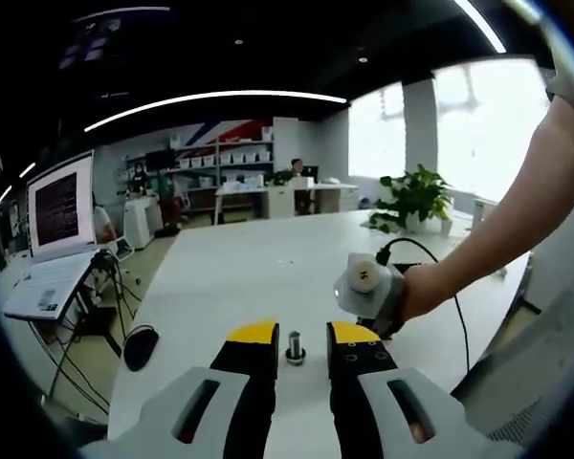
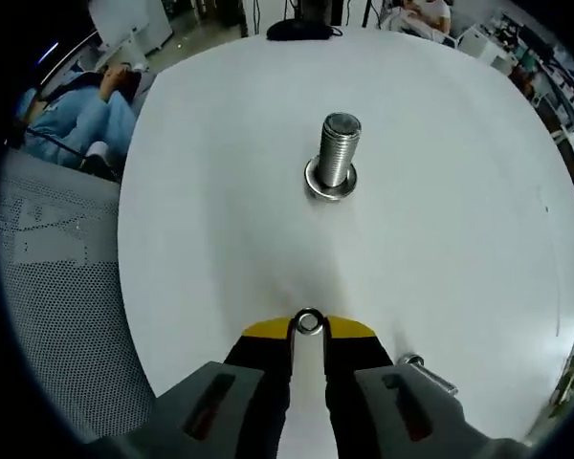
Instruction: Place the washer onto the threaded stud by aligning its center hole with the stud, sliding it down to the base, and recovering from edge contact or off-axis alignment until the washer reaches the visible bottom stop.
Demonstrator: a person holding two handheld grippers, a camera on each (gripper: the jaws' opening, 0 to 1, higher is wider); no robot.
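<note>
In the left gripper view the left gripper (image 1: pixel 295 335) is hovering with its jaws parted around empty air just short of the threaded stud (image 1: pixel 295 346) on the white table (image 1: pixel 230 277), while the right gripper (image 2: pixel 308 328) is pinching the washer (image 2: pixel 308 322) at its tips, well short of that upright stud (image 2: pixel 337 153).

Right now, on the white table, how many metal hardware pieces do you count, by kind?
Threaded stud: 1
Washer, pinched at the right gripper tips: 1
Small loose bolt beside that gripper: 1
Total: 3
</note>
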